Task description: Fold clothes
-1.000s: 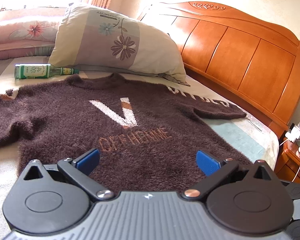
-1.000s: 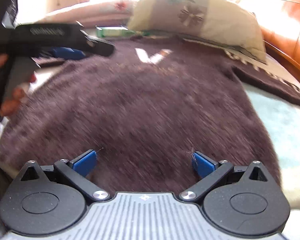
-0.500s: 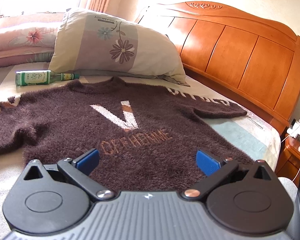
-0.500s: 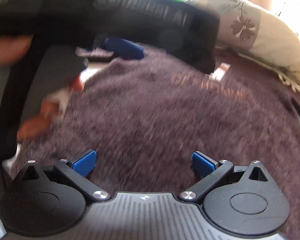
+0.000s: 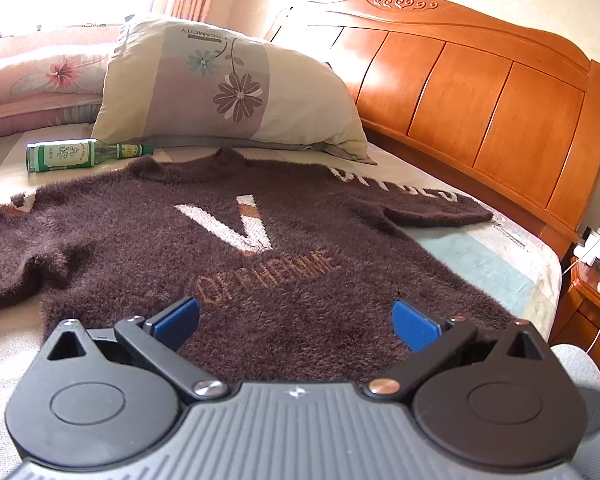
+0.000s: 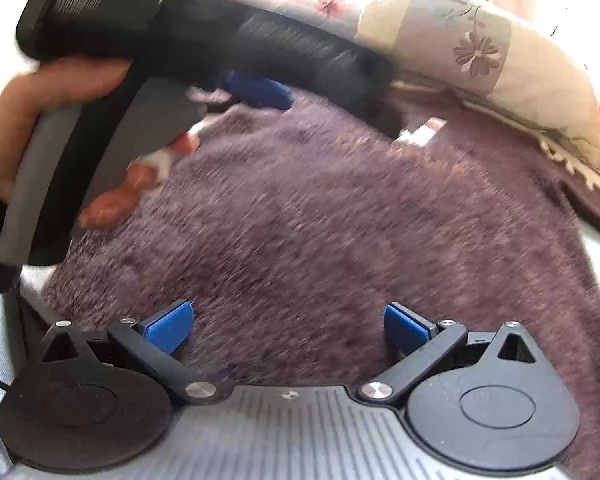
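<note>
A fuzzy brown sweater (image 5: 228,248) lies spread flat on the bed (image 5: 496,264), front up, showing a white "V" and orange lettering. Its neckline points toward the floral pillow (image 5: 228,88), which leans by the wooden headboard (image 5: 480,92). One sleeve reaches from the sweater's body toward the headboard side; the other runs off the opposite way. A green glass bottle (image 5: 80,155) lies on its side beyond the sweater's shoulder, just beside the pillow's lower corner.

The left gripper (image 5: 296,320) hangs low over the sweater's lower part, its blue-padded jaws spread wide with nothing between them. The right gripper (image 6: 288,326) is likewise over the sweater near the hem, jaws wide apart and empty; this view is motion-blurred, so contact with the knit cannot be judged. In the right wrist view the left gripper's black body crosses above the sweater, and a person's hand (image 6: 40,120) wraps its grey handle. A nightstand (image 5: 588,312) with white cables stands past the bed's edge, on the sweater's headboard side.
</note>
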A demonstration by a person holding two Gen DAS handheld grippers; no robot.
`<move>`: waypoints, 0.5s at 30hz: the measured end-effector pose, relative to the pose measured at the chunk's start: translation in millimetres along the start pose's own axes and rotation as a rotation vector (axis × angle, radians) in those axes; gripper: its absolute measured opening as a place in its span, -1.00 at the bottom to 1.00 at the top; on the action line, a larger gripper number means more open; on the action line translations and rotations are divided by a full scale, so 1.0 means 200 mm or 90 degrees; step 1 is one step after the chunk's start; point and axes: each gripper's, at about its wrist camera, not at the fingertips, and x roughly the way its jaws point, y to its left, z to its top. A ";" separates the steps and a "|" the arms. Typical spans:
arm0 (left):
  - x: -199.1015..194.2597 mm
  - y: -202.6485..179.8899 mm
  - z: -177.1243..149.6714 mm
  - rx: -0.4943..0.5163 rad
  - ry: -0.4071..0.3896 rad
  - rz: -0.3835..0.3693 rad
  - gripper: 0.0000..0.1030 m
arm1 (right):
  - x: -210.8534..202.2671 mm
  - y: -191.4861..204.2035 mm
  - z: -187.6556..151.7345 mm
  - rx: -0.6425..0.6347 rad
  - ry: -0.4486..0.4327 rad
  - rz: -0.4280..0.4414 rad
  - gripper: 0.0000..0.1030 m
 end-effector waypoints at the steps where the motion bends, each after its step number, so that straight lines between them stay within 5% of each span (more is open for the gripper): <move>1: 0.00 0.00 0.00 0.000 0.001 0.000 0.99 | -0.01 -0.03 0.01 -0.002 -0.014 -0.020 1.00; 5: 0.02 0.00 -0.01 0.005 0.010 0.003 0.99 | 0.00 -0.22 0.06 0.034 -0.026 -0.090 1.00; 10: 0.05 -0.03 -0.02 0.026 0.024 0.011 0.99 | 0.10 -0.37 0.00 0.125 0.046 -0.103 1.00; 15: 0.06 -0.04 -0.03 0.034 0.026 0.014 0.99 | 0.04 -0.35 -0.10 0.128 0.014 -0.113 1.00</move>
